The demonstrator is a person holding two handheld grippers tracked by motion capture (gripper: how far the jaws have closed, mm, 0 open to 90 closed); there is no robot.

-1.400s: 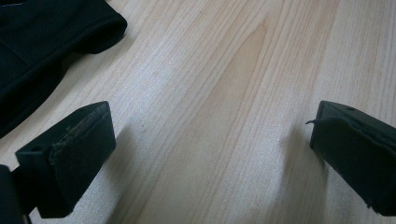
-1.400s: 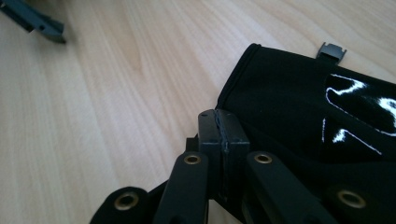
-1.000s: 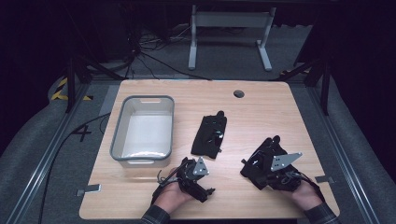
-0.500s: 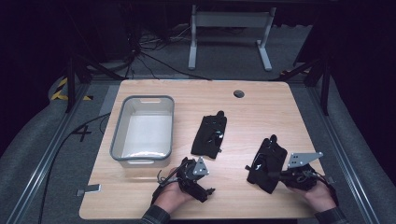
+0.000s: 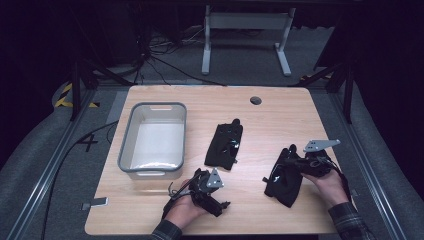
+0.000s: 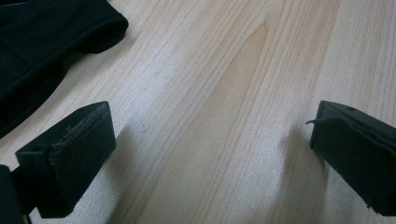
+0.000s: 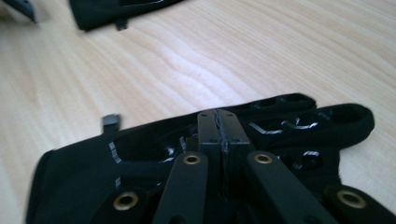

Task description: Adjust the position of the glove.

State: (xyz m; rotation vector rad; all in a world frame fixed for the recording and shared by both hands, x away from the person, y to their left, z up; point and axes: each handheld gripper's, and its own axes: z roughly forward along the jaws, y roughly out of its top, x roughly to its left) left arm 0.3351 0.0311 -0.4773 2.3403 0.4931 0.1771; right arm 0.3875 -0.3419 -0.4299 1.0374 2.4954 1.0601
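Two black gloves lie on the wooden table (image 5: pixel 280 115). One glove (image 5: pixel 225 145) rests near the middle, its cuff (image 6: pixel 42 37) at the upper left of the left gripper view. The other glove (image 5: pixel 282 180) lies at the front right. My right gripper (image 5: pixel 296 161) is shut, its closed tips (image 7: pixel 219 114) lying over that glove (image 7: pixel 116 186); I cannot tell whether fabric is pinched. My left gripper (image 5: pixel 211 189) sits near the front edge, just below the middle glove. It is open (image 6: pixel 210 135), with bare wood between its fingers.
A grey plastic bin (image 5: pixel 152 107) stands on the left half of the table, with nothing in it. A round cable hole (image 5: pixel 256 100) sits near the far edge. Beyond the table are a metal stand's legs (image 5: pixel 245 20) and cables on a dark floor.
My right hand and its gripper have drawn back to the right and slightly up, from over the right glove to its upper right edge. The glove stays about where it was. The left gripper has not moved.
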